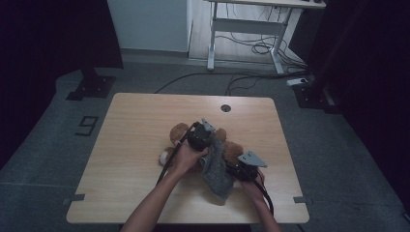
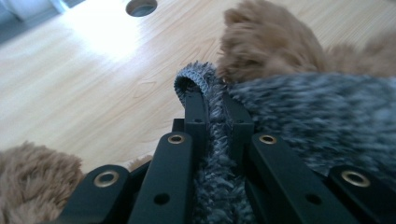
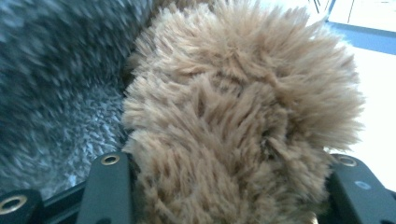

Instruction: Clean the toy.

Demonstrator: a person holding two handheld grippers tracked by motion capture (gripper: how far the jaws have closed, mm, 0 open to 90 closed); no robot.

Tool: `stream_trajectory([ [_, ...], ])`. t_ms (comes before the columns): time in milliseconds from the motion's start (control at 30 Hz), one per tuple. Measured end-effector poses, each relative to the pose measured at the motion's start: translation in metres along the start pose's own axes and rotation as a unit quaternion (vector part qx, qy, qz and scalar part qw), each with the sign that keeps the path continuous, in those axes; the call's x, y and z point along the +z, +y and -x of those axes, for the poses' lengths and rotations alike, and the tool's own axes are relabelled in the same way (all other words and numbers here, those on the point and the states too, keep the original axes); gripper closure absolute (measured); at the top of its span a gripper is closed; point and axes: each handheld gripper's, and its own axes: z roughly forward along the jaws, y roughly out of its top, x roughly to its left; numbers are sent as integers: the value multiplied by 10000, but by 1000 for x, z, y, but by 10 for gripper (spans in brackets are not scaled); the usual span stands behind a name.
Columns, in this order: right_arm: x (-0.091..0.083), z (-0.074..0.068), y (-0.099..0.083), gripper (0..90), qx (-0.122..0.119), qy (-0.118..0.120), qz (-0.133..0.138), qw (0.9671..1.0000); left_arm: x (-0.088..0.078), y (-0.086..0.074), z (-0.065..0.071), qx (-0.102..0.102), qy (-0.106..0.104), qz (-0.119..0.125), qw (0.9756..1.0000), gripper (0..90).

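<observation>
Grey knit cloth (image 2: 299, 116) is pinched in the left hand-held gripper (image 2: 215, 105); the right hand-held gripper (image 3: 224, 186) clamps brown plush toy (image 3: 233, 107).

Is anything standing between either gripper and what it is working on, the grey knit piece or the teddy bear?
Nothing visible does. The left gripper is already shut on an edge of the grey knit garment, and the right gripper has a furry part of the brown teddy bear between its jaws. Both things lie together on the table.

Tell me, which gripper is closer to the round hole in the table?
The left. The left gripper, clamped on the grey knitted cloth, sits mid-table just below the round hole. The right gripper, closed around the teddy's brown fur, is nearer the person's edge.
</observation>
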Motion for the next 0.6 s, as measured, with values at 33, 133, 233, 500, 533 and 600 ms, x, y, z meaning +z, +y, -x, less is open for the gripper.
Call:
stream_trajectory([
  [33,0,0,0,427,0,10,-2,10000,0,-1,-1,-73,-23,-20,10000,826],
  [133,-1,-1,0,421,-7,23,-6,10000,-3,-8,-13,-190,28,-186,9996,824],
  [233,-2,-2,0,421,-14,35,-5,10000,-10,-19,-28,-480,-1,-142,9987,823],
  [500,-3,-2,1,420,-16,55,-23,10000,-36,-48,-66,-839,291,-183,9959,822],
  [533,-3,-1,1,420,-12,55,-22,10000,-38,-52,-69,-881,331,-183,9954,821],
  [600,-2,-1,1,420,2,56,-26,10000,-40,-57,-75,-938,394,-186,9946,820],
])
